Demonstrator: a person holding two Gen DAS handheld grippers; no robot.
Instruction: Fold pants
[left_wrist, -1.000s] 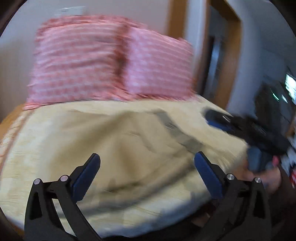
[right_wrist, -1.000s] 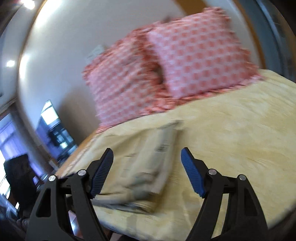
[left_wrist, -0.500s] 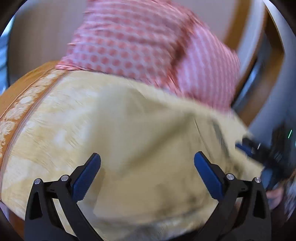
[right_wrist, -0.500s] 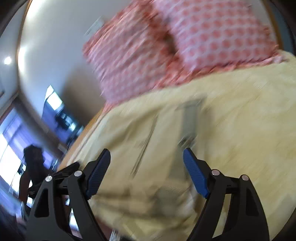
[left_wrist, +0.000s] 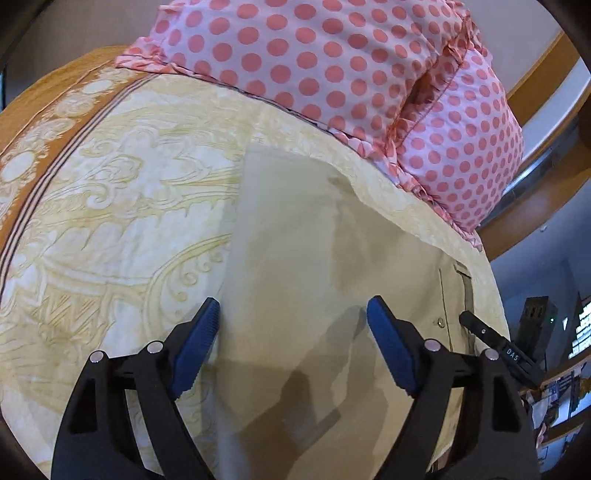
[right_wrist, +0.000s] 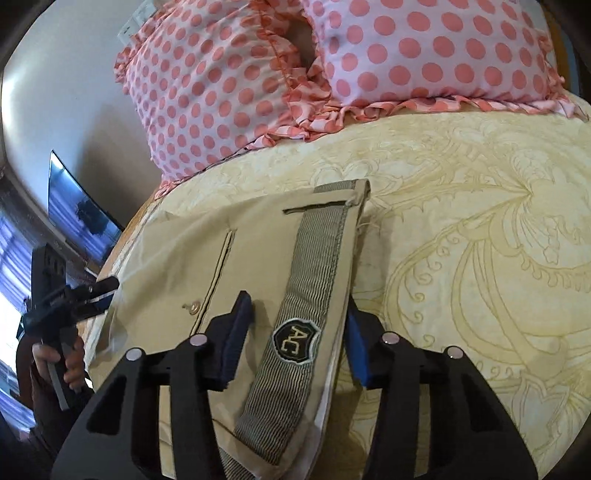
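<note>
You held a two-finger gripper in each hand over a bed covered by a cream and gold patterned bedspread (left_wrist: 110, 206). Khaki pants (left_wrist: 303, 258) lay flat on the bedspread, partly folded, reaching from the near edge of the bed up toward the head end, where two pink pillows with coral polka dots (left_wrist: 332, 66) leaned side by side.

Your left gripper (left_wrist: 293, 347) hovered low over the pant fabric with its blue-padded fingers (left_wrist: 195, 347) spread wide apart, gripping nothing. The left pad sat just at the long left edge of the pants, the right pad over the cloth. An orange border (left_wrist: 40, 107) ran along the bedspread's left edge.

Your right gripper (right_wrist: 295, 343) sat at the waist end of the pants (right_wrist: 177, 266), near the bed's near edge. Its fingers (right_wrist: 232, 343) stood on either side of the grey ribbed waistband lining (right_wrist: 314, 280), which carried a shield-shaped "AC" badge (right_wrist: 295, 341). The fingers were partly drawn in but had a gap between them; the far pad lay half hidden behind the fabric edge, so I cannot tell whether they were pinching the band. A pocket slit with a small button (right_wrist: 194, 306) showed beside the band.

In the right wrist view, your left hand (right_wrist: 55, 365) held the other gripper off the bed's left edge, beside a dark screen (right_wrist: 77, 210) on the wall
</note>
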